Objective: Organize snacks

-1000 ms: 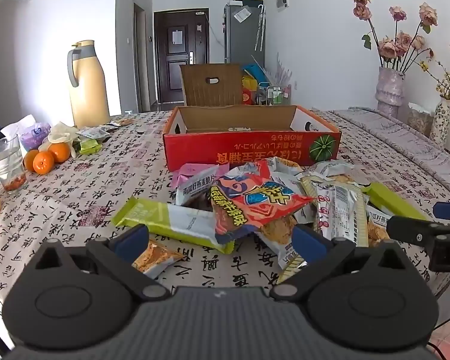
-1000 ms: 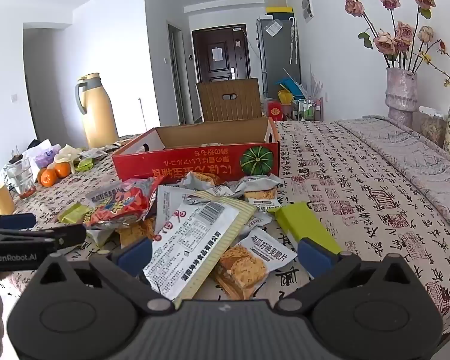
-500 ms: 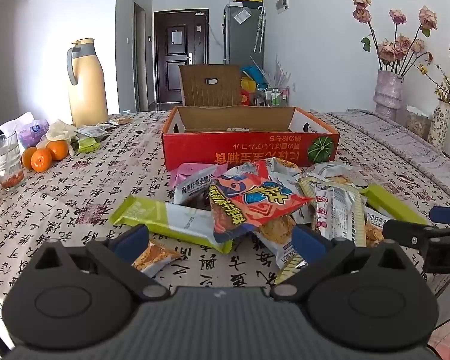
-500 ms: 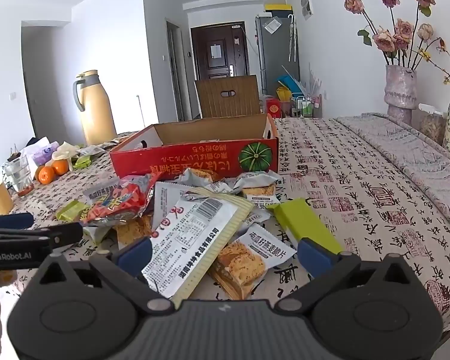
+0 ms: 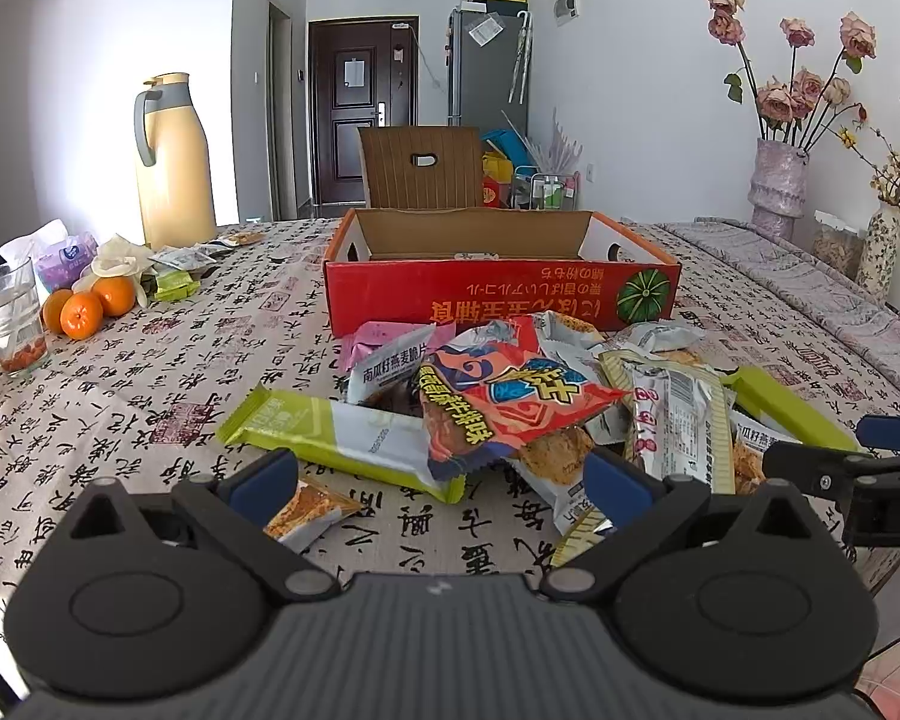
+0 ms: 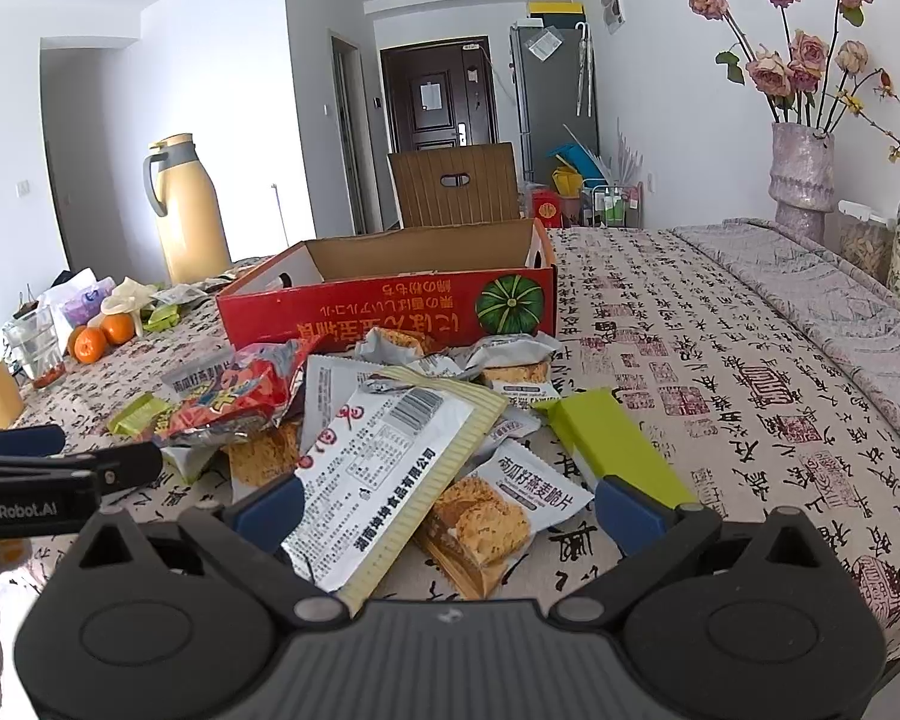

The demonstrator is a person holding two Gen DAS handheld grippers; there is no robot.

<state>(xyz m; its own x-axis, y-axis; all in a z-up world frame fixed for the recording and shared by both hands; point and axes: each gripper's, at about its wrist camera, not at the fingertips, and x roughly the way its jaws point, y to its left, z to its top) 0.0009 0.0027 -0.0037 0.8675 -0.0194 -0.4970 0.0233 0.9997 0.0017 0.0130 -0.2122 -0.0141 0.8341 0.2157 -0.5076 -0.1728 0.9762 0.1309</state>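
Observation:
A pile of snack packets lies on the patterned tablecloth in front of an open red cardboard box. On top sits a red-orange chip bag, beside it a long lime-green and white bar and a white and yellow striped packet. A cracker packet and a lime-green bar lie nearest the right gripper. My left gripper is open at the pile's near edge, holding nothing. My right gripper is open over the near packets, also holding nothing.
A tan thermos jug stands at the back left, with oranges, a glass and small packets near it. Vases of dried flowers stand at the right edge. A wooden chair back rises behind the box.
Both grippers have edged slightly closer to the pile and a little lower. Nothing has been picked up and the packets lie as before.

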